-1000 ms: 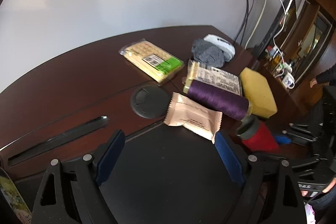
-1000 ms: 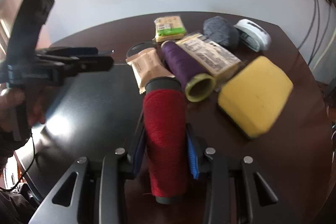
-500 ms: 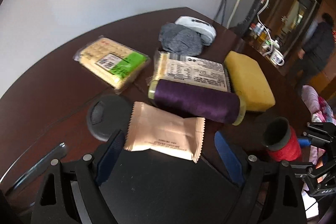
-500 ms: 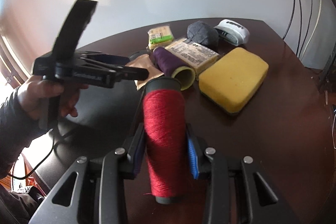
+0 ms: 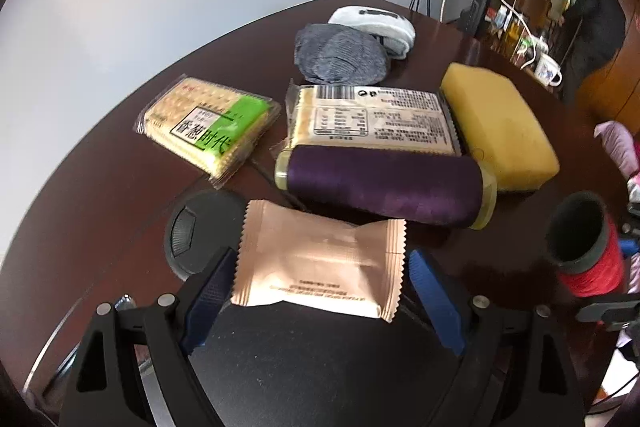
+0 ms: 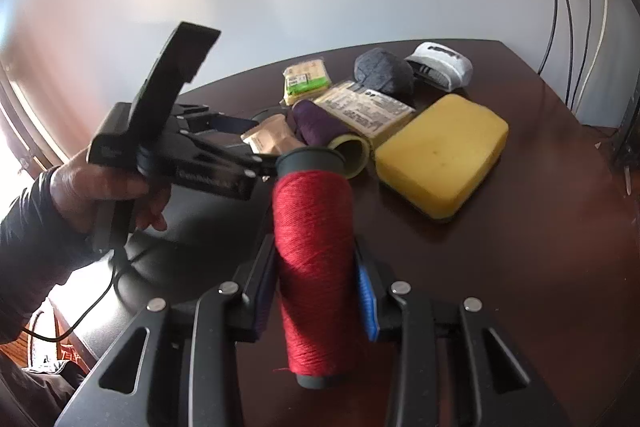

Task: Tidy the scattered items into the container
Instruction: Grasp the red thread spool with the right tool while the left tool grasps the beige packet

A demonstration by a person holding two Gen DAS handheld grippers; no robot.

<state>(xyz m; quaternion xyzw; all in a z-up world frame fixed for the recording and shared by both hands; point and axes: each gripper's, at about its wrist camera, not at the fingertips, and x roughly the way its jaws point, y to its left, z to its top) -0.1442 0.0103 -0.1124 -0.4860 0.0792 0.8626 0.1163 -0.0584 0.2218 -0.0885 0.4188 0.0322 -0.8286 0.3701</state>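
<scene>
A tan snack packet lies on the dark table, half over a black matte surface. My left gripper is open and straddles the packet, its blue pads just off the crimped ends. My right gripper is shut on a red thread spool, held upright above the table; the same red spool shows at the right of the left wrist view. Behind the packet lies a purple thread spool. In the right wrist view a hand holds the left gripper over the packet.
Beyond the purple spool lie a cracker pack with a green label, a white-labelled pack, a yellow sponge, a grey sock ball and a white sock roll. A round black grommet sits left of the packet. Cables hang at the wall.
My left gripper has advanced and rolled, so the tan packet now lies between its open fingers. My right gripper, still holding the red spool, has drawn back slightly from the pile.
</scene>
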